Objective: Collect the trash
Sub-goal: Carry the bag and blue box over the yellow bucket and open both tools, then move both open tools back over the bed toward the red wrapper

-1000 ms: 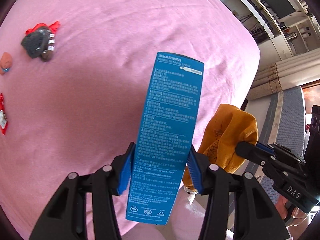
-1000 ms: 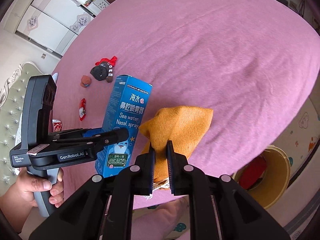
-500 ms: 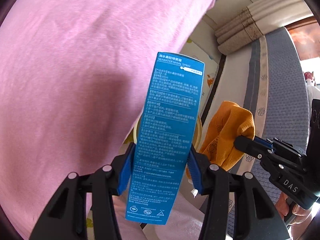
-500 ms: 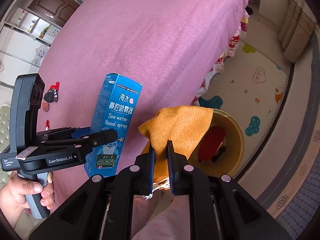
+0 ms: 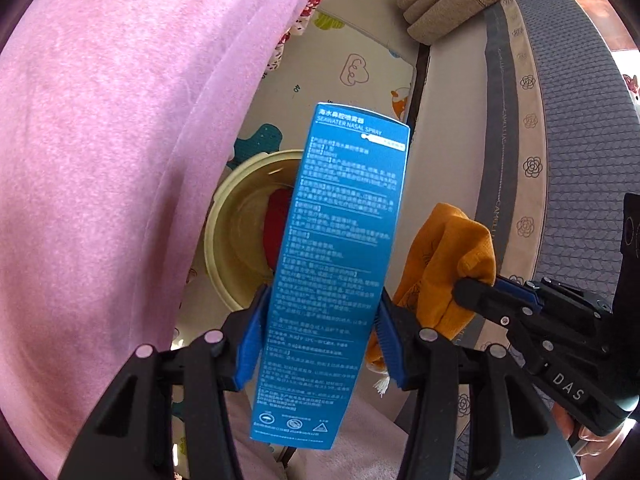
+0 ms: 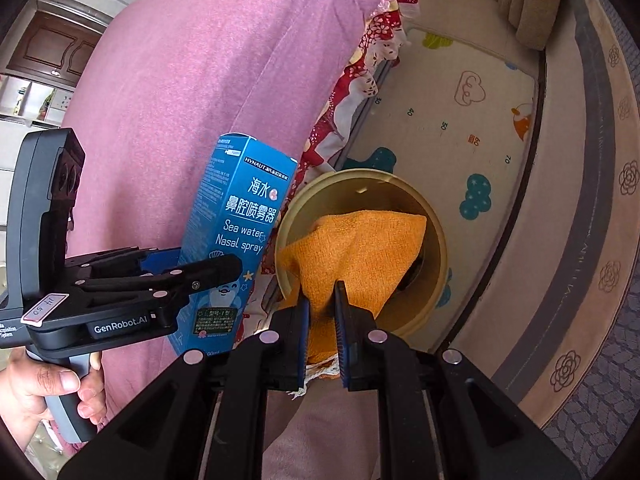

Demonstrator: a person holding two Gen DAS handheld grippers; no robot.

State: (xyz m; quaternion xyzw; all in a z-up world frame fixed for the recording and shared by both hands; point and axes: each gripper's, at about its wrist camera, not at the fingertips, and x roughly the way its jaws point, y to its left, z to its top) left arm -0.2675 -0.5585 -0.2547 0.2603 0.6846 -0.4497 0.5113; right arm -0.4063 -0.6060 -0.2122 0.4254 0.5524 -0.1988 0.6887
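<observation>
My left gripper [image 5: 320, 330] is shut on a tall blue nasal-spray box [image 5: 340, 264], held upright by its lower half; the box [image 6: 236, 232] shows its front in the right wrist view. My right gripper [image 6: 320, 312] is shut on an orange cloth [image 6: 356, 252], which hangs over a round yellow bin [image 6: 436, 232] on the floor. In the left wrist view the bin [image 5: 224, 236] sits behind the box, something red inside it, and the cloth [image 5: 444, 268] hangs to the right with the right gripper [image 5: 476, 290] pinching it.
A pink bedspread [image 6: 208, 64] fills the left, its patterned red skirt [image 6: 360, 80] hanging to the floor. A children's play mat [image 6: 460, 120] lies beyond the bin. A grey patterned rug [image 5: 592, 128] runs along the right. A hand [image 6: 36, 384] holds the left gripper's handle.
Both grippers swept off the bed and downward, over its edge to the floor side. The yellow bin has come into view under the cloth and behind the box. Both grips are unchanged.
</observation>
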